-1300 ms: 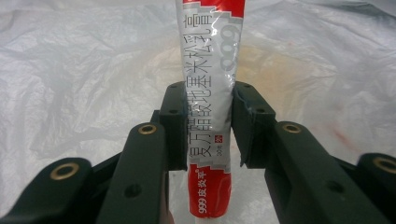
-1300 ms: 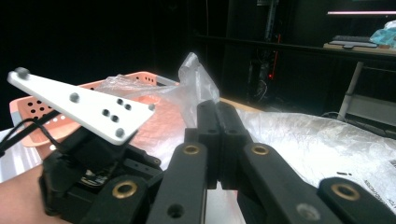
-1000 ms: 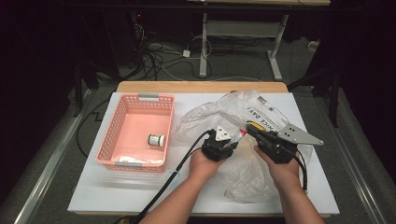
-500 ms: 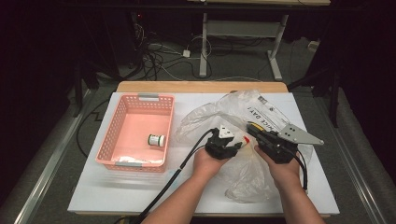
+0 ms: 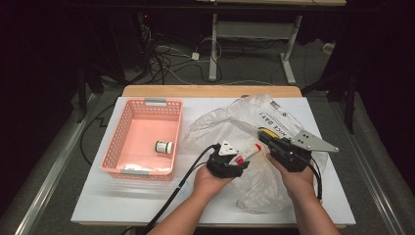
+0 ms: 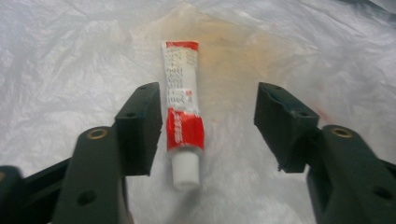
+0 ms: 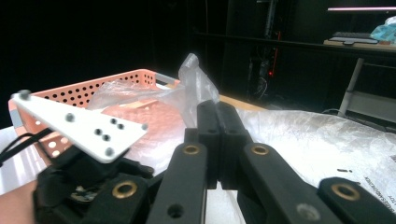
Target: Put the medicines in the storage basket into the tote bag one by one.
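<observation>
One tube [image 6: 183, 116] lies between the left tool's [image 6: 210, 126] just-parted jaws — right tool [image 7: 218, 140] pinches one plastic bag [image 7: 196, 84].

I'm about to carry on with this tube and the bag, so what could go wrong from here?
1. The left gripper has just been opening; the tube leans on one of its fingers only, so it may slip down into the plastic bag.
2. The right gripper pinches only a thin fold of bag, which could tear or pull free.
</observation>
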Demonstrator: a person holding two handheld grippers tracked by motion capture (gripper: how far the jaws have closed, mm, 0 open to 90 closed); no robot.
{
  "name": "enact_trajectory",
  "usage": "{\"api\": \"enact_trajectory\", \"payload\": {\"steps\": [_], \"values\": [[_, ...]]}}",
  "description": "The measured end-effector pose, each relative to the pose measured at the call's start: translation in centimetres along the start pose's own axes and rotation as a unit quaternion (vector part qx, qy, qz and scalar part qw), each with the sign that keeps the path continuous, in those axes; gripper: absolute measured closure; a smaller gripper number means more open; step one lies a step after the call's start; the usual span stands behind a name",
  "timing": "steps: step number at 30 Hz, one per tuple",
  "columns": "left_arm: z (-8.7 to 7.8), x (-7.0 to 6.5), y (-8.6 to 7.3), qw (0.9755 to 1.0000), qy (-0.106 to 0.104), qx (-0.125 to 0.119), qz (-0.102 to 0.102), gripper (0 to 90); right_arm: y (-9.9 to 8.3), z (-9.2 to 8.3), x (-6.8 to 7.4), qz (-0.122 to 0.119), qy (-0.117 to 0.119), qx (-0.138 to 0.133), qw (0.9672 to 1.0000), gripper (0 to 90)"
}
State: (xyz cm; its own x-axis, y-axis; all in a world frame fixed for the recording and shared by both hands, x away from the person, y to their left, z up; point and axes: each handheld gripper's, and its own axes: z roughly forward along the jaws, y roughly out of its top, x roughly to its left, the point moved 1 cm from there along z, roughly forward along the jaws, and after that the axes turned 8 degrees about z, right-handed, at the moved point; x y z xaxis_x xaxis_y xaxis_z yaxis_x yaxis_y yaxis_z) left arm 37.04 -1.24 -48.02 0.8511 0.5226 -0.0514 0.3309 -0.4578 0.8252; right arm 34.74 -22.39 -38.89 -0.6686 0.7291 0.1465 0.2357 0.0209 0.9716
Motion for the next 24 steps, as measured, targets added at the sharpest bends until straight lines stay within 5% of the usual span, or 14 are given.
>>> {"api": "enact_trajectory", "payload": {"steps": [6,18,24], "values": [[-1.4,-0.1,-0.9,0.9998,-0.012,-0.009,-0.013,24.4,0.0,0.0,0.0,-0.001,-0.001,0.001,1.0000,90.0],[-3.9,-0.8,-2.1,0.9999,-0.006,0.007,-0.008,0.6,-0.1,-0.2,-0.1,-0.001,-0.004,0.002,1.0000,90.0],[-5.4,-1.4,-2.3,1.0000,-0.004,0.007,-0.002,0.0,0.0,-0.3,-0.2,-0.003,-0.006,0.001,1.0000,90.0]]}}
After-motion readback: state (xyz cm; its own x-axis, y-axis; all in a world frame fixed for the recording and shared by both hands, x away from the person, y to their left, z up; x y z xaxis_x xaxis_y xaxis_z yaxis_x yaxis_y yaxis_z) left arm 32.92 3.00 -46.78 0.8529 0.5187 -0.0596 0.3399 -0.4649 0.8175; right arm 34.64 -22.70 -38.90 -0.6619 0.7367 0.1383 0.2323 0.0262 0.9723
